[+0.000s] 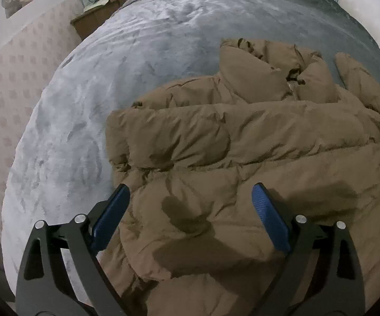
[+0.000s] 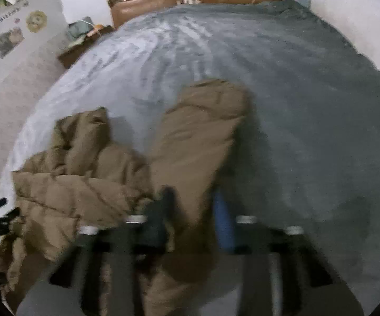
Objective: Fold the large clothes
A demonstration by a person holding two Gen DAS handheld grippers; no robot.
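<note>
One sleeve [image 2: 203, 137] was pinched in the right gripper [image 2: 192, 218], blurred, mid-fold. Left gripper [image 1: 190, 210] hung spread over the jacket [image 1: 242, 144], gripping nothing. Jacket lay on the bed [image 1: 98, 92]; one sleeve looked folded across. Body folds left, I'd judge.

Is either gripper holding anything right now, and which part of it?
The right gripper is shut on the brown puffy padded jacket, clamping its sleeve. The left gripper is open above the jacket, holding nothing.
</note>
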